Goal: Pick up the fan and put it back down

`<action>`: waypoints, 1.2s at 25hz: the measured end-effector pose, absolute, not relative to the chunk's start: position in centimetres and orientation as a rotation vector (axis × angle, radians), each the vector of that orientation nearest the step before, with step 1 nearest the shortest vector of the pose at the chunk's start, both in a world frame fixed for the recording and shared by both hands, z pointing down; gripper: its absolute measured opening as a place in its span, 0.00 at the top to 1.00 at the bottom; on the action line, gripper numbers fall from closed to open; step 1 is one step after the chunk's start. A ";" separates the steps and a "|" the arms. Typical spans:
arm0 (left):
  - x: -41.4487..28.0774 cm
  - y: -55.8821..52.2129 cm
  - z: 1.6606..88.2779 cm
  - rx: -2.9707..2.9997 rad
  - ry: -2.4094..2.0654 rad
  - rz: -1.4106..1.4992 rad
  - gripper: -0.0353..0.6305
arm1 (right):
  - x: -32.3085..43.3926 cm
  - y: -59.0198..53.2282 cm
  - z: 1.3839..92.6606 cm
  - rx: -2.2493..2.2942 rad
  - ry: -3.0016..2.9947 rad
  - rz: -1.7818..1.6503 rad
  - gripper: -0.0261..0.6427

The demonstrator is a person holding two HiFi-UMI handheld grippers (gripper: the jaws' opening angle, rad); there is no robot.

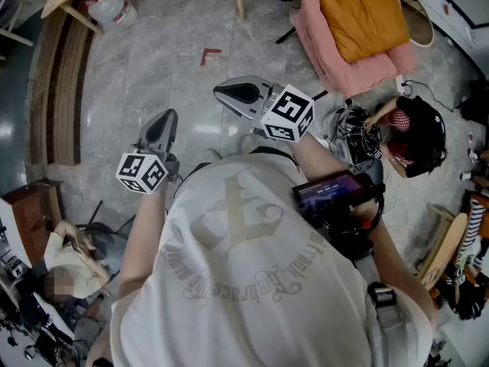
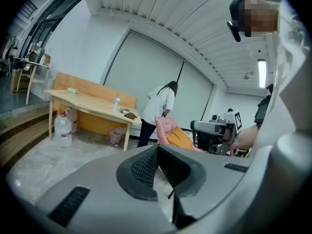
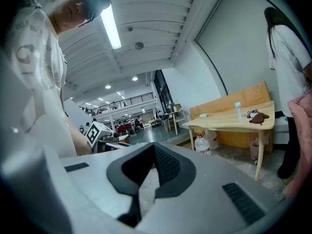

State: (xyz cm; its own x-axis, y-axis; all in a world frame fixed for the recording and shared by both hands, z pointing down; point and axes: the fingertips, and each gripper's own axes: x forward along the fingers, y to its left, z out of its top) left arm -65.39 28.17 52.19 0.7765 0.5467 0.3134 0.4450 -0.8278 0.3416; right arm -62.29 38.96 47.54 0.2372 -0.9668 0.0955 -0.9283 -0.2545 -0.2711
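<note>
The left gripper [image 1: 162, 122] and, to its right, the right gripper [image 1: 231, 94] were positioned above the grey floor [image 1: 153, 60], jaws closed together, gripping nothing.

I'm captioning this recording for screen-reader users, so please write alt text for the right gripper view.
The right gripper, jaws shut and empty, fills the foreground. Beyond stands a wooden table with a water jug on the floor beneath, and a person in white at the right edge.
</note>
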 end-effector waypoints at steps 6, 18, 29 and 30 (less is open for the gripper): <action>-65.0 28.1 51.7 2.741 0.769 0.582 0.93 | -62.0 38.3 46.2 -2.281 1.833 -0.296 0.94; -62.8 30.9 52.0 2.769 0.755 0.625 0.93 | -60.4 39.9 47.3 -2.225 1.878 -0.300 0.94; -54.2 29.5 54.6 2.717 0.766 0.644 0.93 | -51.2 38.7 51.6 -2.324 1.748 -0.454 0.94; -52.9 29.0 54.8 2.713 0.772 0.642 0.93 | -49.8 38.3 51.7 -2.344 1.732 -0.465 0.94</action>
State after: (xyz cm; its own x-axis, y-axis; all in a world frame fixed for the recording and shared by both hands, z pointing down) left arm -52.92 29.04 54.75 0.7627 0.5474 0.3445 0.4383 -0.8291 0.3471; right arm -49.84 38.32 51.65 0.2684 -0.9535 0.1371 -0.8940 -0.2996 -0.3333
